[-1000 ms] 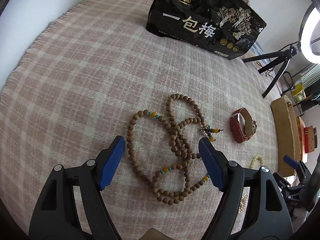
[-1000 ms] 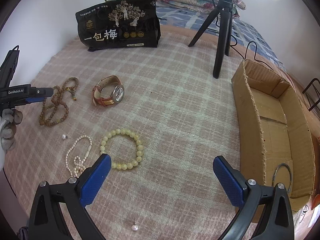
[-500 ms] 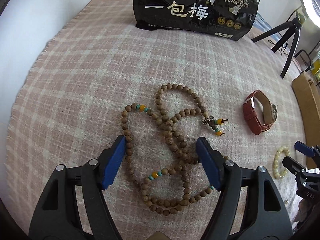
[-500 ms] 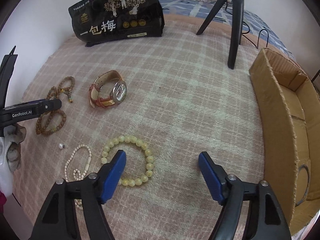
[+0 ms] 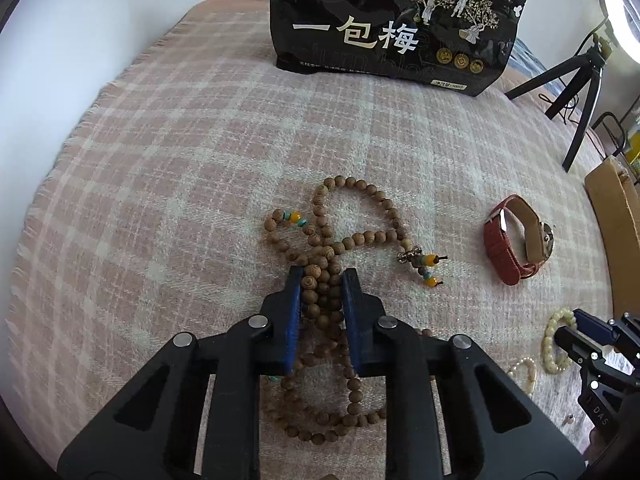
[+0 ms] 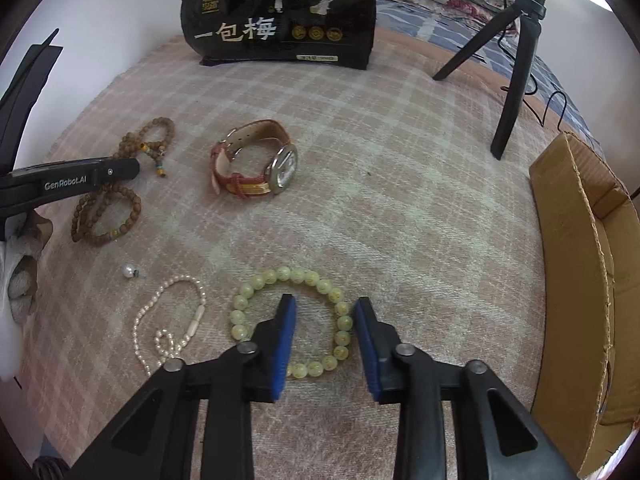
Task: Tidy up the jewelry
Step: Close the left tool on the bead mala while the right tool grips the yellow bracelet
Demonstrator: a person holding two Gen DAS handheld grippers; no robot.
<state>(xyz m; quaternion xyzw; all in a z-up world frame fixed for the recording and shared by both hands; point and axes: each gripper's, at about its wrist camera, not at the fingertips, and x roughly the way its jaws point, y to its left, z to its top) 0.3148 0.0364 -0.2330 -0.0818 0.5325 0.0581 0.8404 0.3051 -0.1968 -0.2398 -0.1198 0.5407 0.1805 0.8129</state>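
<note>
While our left gripper has just squeezed onto round brown wooden beads, our right gripper has been closing, still apart, around the smooth yellow bead bracelet.

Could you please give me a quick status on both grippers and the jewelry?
Left gripper just closed, pinching wooden bead strand. Right gripper closing astride yellow bead bracelet, pads apart. Watch, pearl strand untouched. Path to cardboard box open.
</note>
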